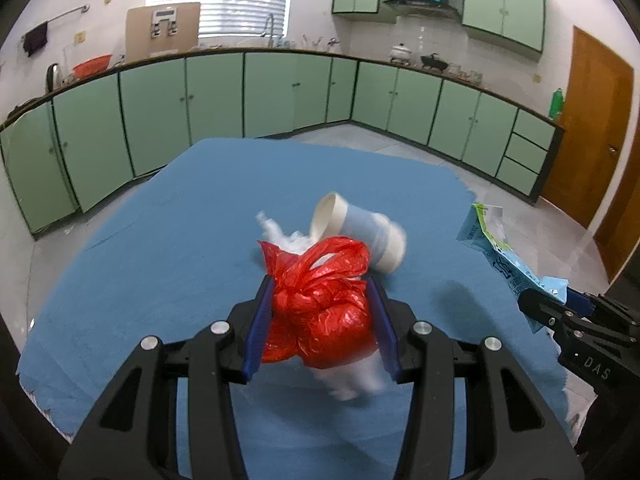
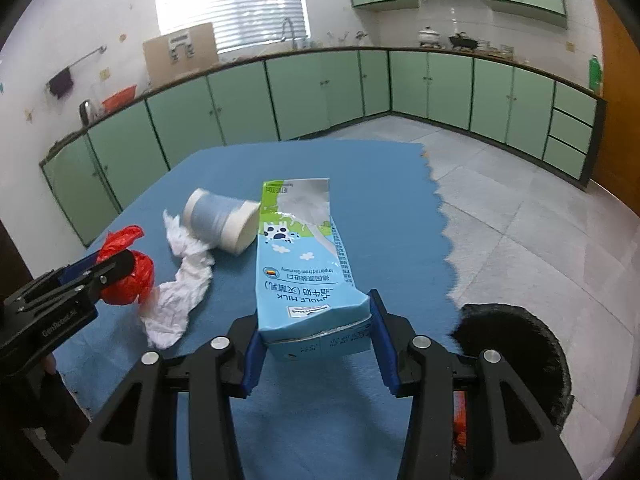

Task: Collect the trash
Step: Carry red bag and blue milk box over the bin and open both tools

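Milk carton is the landmark: flattened, pale blue, its base clamped between the blue pads of the right gripper, which holds it raised over the blue table cloth. Nearest of all, just right of the carton's base and below the table's edge, sits a black-lined trash bin; I cannot tell what lies inside it.

Left of the carton, the left gripper is closed on a crumpled red plastic bag, fingers narrowed onto its sides. A crumpled white tissue trails from under the bag across the cloth toward the carton; whether it is caught in the grip or only lying beneath is unclear. Behind the tissue, just beside the carton's upper left edge, a paper cup lies on its side, mouth turned away from the carton.

Beyond the table, green cabinets line the far wall.

By my judgement the collecting is midway at best: two pieces are in hand but neither is yet in the bin, and the cup, and probably the tissue, are left to gather.
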The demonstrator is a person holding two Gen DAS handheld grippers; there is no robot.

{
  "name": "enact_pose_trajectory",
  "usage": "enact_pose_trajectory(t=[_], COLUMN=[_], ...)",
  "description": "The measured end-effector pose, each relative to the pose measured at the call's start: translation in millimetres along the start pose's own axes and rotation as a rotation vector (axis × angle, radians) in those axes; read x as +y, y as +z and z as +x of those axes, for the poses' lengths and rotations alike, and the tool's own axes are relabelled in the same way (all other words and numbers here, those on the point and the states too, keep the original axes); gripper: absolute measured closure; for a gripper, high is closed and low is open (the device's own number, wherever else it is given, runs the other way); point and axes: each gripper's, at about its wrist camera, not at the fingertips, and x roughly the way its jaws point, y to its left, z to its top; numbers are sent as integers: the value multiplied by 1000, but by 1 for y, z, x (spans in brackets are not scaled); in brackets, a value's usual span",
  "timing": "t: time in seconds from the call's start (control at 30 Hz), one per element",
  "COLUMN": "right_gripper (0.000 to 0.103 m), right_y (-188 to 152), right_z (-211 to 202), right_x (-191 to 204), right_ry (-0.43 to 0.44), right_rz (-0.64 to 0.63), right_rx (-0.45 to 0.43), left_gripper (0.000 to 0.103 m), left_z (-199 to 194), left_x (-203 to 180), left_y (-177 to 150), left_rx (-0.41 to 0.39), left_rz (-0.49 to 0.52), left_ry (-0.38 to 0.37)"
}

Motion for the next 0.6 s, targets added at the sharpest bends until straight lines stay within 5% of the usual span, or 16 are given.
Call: enact_pose_trajectory(t=[0.6], right_gripper=[57], right_y=[8], right_z=[-63], right_x=[-53], right_ry=[-78], right_rz=[62], right_rx=[-101], left_gripper=[58], left_z=[-20], left_x=[-105], left_y=[9], left_rx=[-67], left_rz=[90], left_ry=[-197])
